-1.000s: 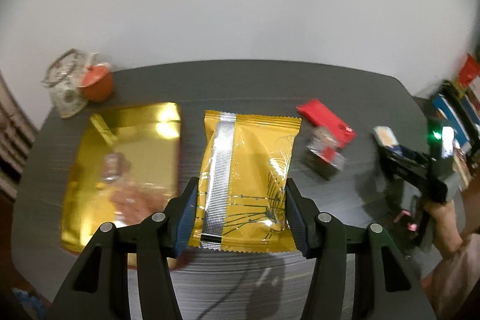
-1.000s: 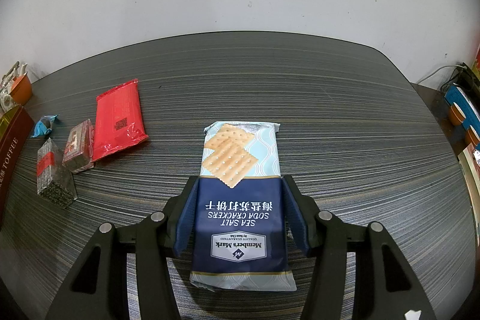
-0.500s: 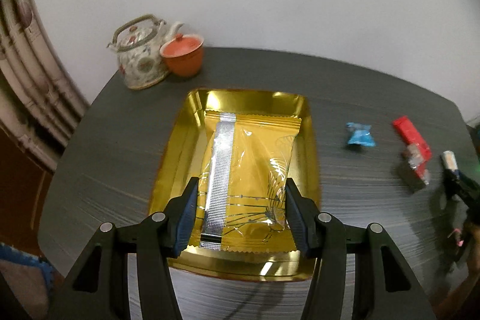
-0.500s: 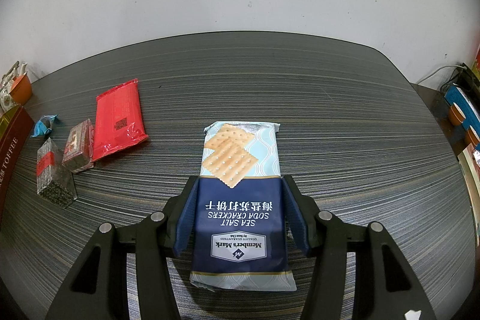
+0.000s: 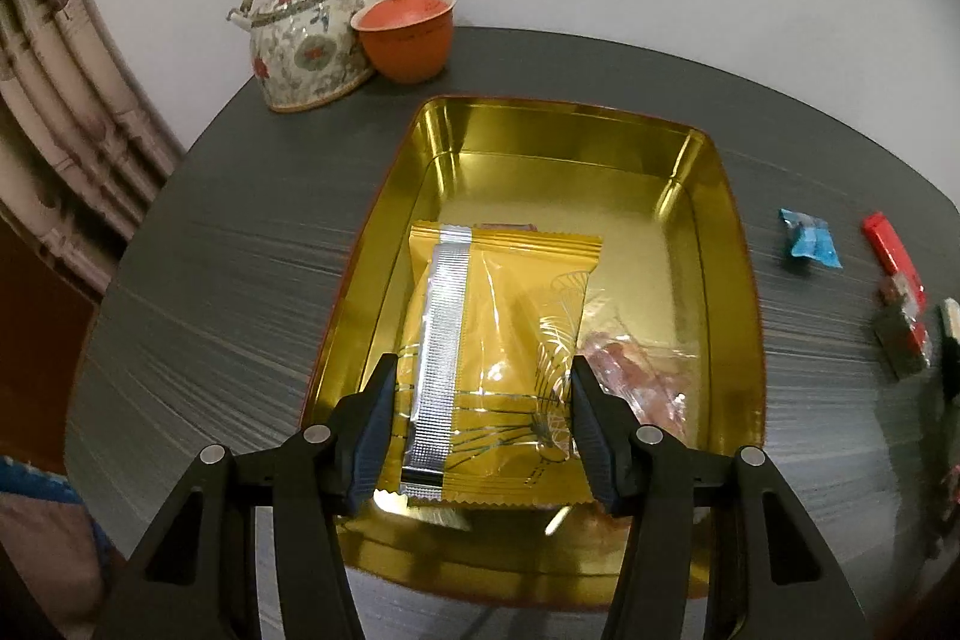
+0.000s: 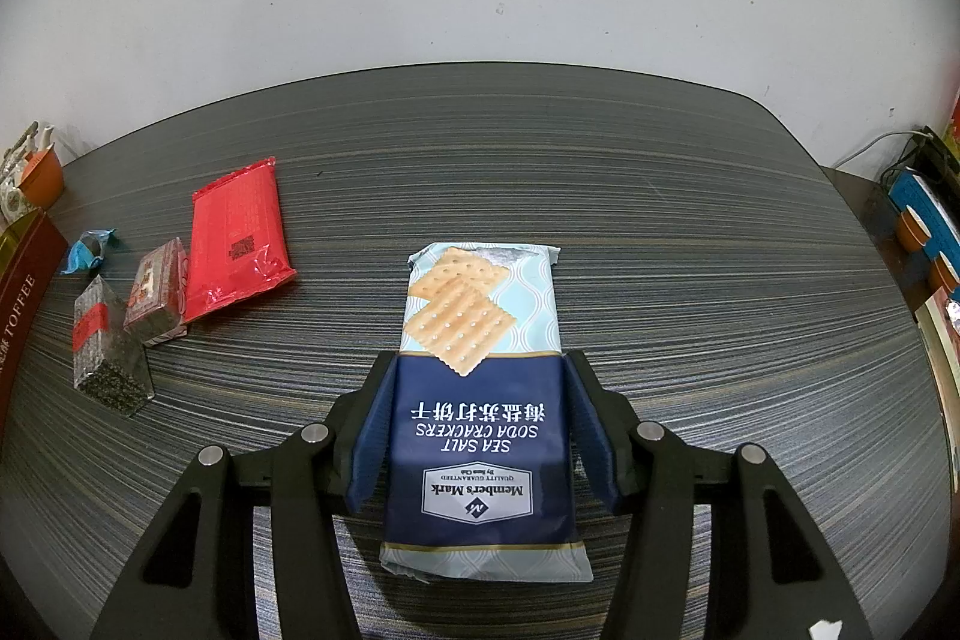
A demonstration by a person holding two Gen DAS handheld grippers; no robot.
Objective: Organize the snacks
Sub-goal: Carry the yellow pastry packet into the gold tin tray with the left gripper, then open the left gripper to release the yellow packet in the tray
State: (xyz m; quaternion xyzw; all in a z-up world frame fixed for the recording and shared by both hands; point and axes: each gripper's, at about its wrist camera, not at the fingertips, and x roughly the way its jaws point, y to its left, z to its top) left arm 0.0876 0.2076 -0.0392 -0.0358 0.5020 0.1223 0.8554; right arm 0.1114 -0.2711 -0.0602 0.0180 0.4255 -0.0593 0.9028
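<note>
My left gripper (image 5: pixel 483 421) is shut on a yellow snack packet (image 5: pixel 498 340) with a silver seam strip and holds it over the inside of a gold tin tray (image 5: pixel 558 124). A clear-wrapped reddish snack (image 5: pixel 636 370) lies in the tray, right of the packet. My right gripper (image 6: pixel 477 430) is shut on a blue soda cracker pack (image 6: pixel 480 400), its far end low over the dark striped table (image 6: pixel 690 250). A red packet (image 6: pixel 237 238), two small dark packets (image 6: pixel 108 346) (image 6: pixel 157 298) and a blue candy (image 6: pixel 90 250) lie to the left.
A floral teapot (image 5: pixel 306 40) and an orange lidded cup (image 5: pixel 408 34) stand behind the tray near the table's far edge. A blue candy (image 5: pixel 810 238), a red packet (image 5: pixel 894 253) and a dark packet (image 5: pixel 900 334) lie right of the tray. A dark red toffee box (image 6: pixel 24 280) sits far left.
My left gripper has swung left with the yellow packet, from the table beside the tray to low inside it. The right gripper and cracker pack have not moved.
</note>
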